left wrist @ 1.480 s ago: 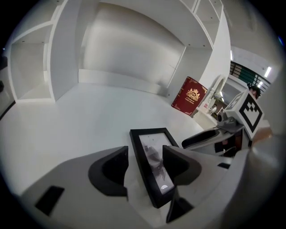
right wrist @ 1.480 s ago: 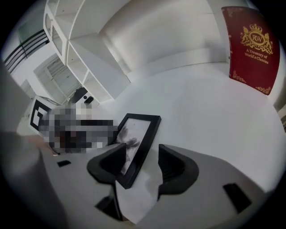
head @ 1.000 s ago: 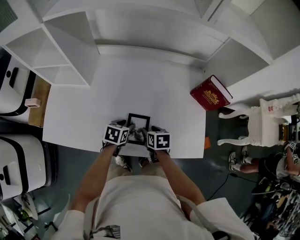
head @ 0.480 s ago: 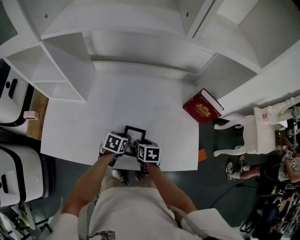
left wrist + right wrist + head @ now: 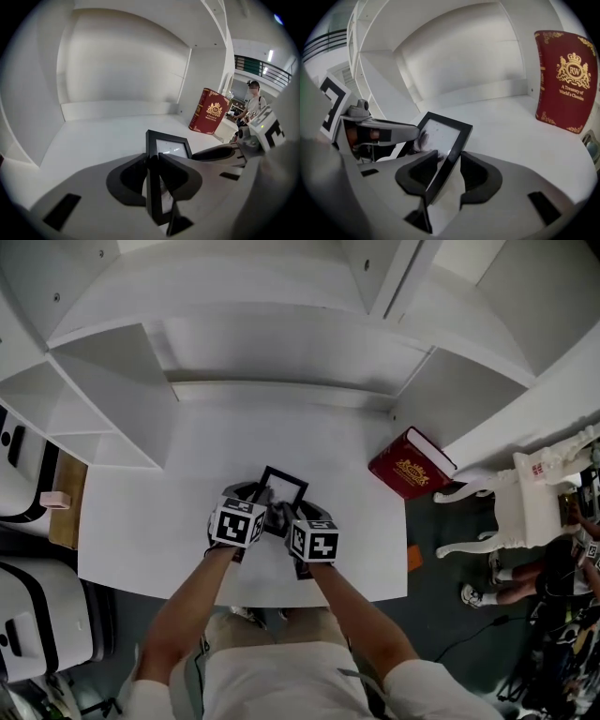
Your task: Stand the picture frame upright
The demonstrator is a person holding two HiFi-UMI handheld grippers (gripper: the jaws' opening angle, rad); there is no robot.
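Left gripper [image 5: 153, 161]: jaws closing, pads seen pressed on the left side rail of the picture frame [image 5: 171, 147]. Right gripper [image 5: 449, 161]: jaws closing, right side rail between them, firm contact not confirmed. The frame is held by its near end, tilted, at the middle of the table's [image 5: 141, 531] front edge. Its long axis runs away from both grippers toward the back edge. The far end would likely have to be swung up; neither gripper is nearer.
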